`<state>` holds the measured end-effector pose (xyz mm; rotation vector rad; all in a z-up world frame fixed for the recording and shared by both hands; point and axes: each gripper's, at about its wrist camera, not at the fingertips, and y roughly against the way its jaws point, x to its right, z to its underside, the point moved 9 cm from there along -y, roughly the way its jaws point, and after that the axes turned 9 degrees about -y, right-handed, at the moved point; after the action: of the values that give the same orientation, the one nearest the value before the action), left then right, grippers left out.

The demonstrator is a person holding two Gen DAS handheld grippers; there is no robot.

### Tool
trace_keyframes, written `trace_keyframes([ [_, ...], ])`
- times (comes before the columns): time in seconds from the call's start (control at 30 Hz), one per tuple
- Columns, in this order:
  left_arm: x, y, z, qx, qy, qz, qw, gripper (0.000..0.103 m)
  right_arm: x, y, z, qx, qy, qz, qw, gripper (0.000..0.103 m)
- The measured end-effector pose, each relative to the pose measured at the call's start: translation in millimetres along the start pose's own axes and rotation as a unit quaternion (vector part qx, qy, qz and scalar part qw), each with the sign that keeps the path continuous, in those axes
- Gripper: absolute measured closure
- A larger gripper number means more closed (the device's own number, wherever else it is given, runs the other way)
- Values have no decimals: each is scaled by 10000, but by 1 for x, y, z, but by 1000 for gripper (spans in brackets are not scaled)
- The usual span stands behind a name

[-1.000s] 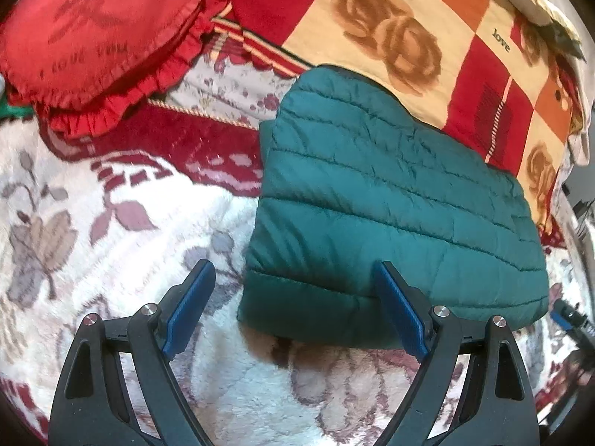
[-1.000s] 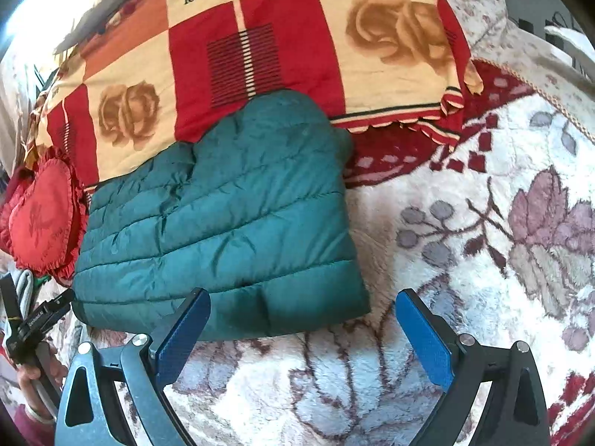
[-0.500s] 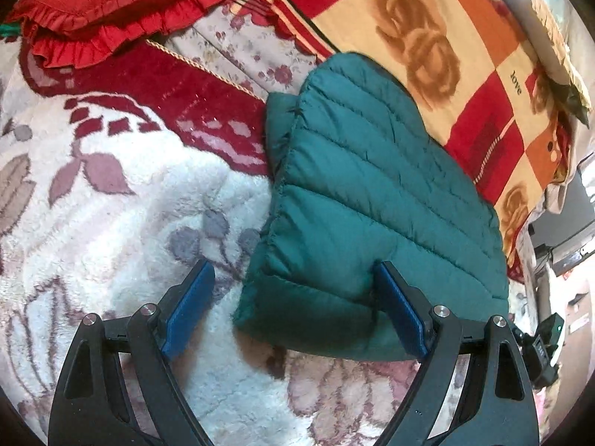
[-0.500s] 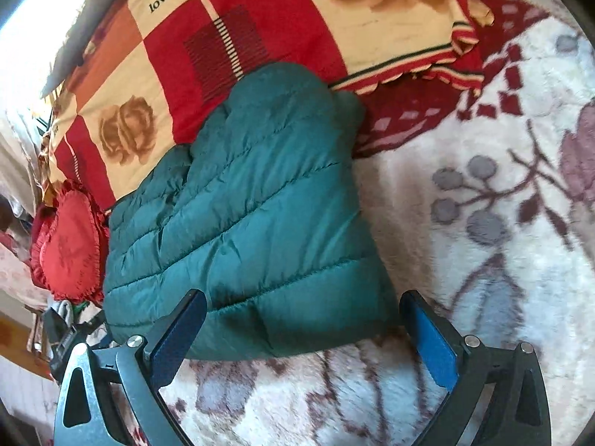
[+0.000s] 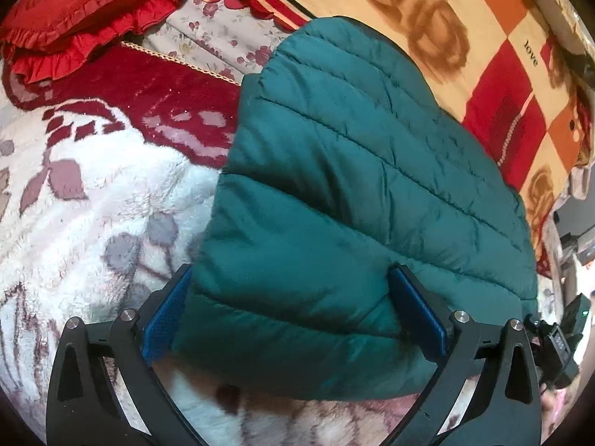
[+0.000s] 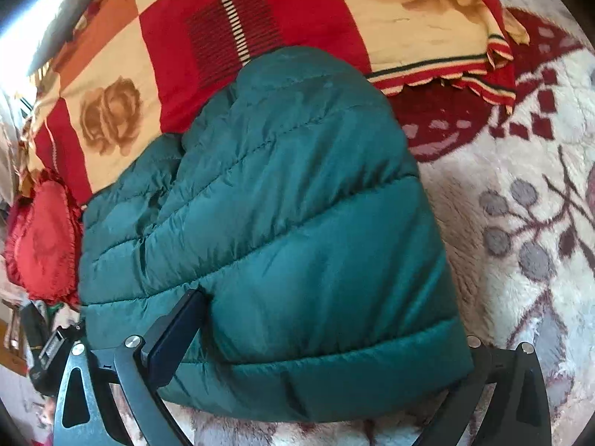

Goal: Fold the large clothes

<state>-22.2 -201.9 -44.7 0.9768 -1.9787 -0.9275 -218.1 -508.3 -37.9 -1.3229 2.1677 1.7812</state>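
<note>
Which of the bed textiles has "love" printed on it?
The checked rose blanket behind the green puffer jacket, with red, cream and orange squares. The fluffy floral blanket shows no such word; the red frilled cushion is too blurred.

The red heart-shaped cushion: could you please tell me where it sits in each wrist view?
Left wrist: red heart-shaped cushion at upper left, beyond the green puffer jacket.
Right wrist: cushion at the left edge, left of the jacket.
Shared landmark: the rose-patterned blanket printed "love".

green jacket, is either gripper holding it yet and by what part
Not clearly held. The left gripper, jaws opening, and right gripper each straddle a near corner of the green jacket's hem.
</note>
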Motion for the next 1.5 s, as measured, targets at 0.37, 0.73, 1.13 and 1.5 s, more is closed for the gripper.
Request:
trace_keyframes([
  [0.37,18,27,-1,312,-787,-329,9959,51,-19,28,-1,476,897,672,9926,52],
  [0.73,26,82,14,488,-945,-58,9943,68,-29,76,13,711,1171,543,9891,65],
  [1.13,13,150,99,252,-1161,137,9928,68,-17,132,93,264,1623,599,9846,65],
  [1.5,-9,136,119,232,-790,-191,9964,33,24,111,108,274,1503,1347,9790,22],
])
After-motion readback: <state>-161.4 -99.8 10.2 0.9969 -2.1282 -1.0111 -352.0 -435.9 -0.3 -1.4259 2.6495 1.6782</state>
